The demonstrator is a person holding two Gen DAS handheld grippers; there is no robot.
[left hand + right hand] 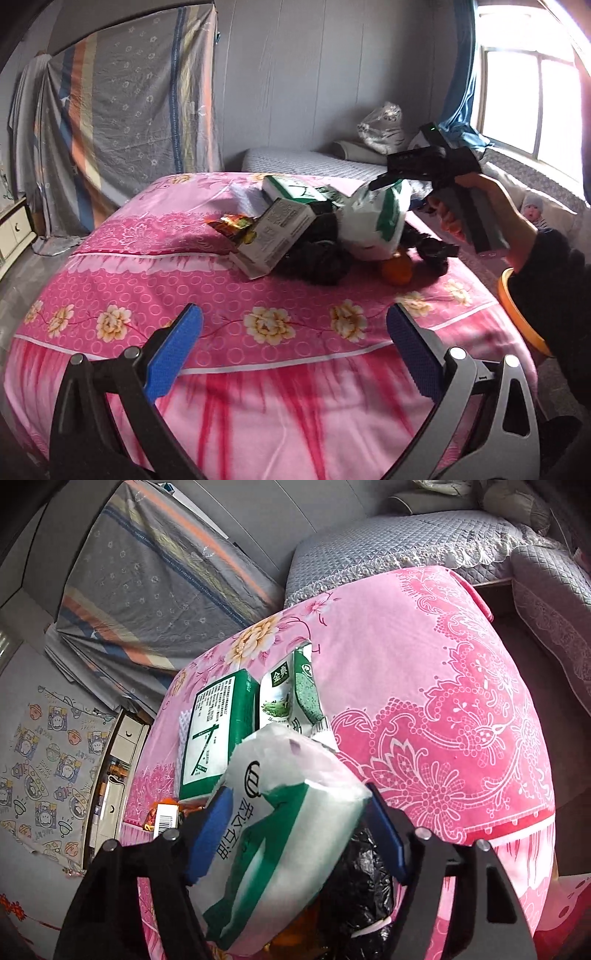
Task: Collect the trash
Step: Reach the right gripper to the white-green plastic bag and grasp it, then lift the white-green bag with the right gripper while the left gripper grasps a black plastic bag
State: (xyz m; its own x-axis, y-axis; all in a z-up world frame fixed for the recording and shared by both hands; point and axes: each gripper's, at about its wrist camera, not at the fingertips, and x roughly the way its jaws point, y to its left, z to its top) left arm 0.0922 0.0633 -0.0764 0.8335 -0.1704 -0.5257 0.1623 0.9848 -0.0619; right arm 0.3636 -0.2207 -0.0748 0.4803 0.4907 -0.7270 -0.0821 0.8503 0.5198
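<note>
A heap of trash lies on the pink flowered bedspread (pixel 280 325): a white and green plastic bag (pixel 373 221), a grey-white carton (pixel 275 236), green cartons (pixel 295 188), an orange snack wrapper (pixel 234 225), black plastic (pixel 321 258) and an orange (pixel 397 271). My right gripper (pixel 384 181) is above the heap, its jaws closed around the white and green bag (pixel 284 834), which sits between the blue pads (pixel 207 834). My left gripper (pixel 295 343) is open and empty, low over the near part of the bed.
Green milk cartons (pixel 218 731) lie behind the bag. An orange-rimmed container (pixel 517 314) is at the right by the arm. A draped striped sheet (pixel 129 110) stands at the left, a grey quilted bed (pixel 314 160) behind, a window (pixel 528 107) at the right.
</note>
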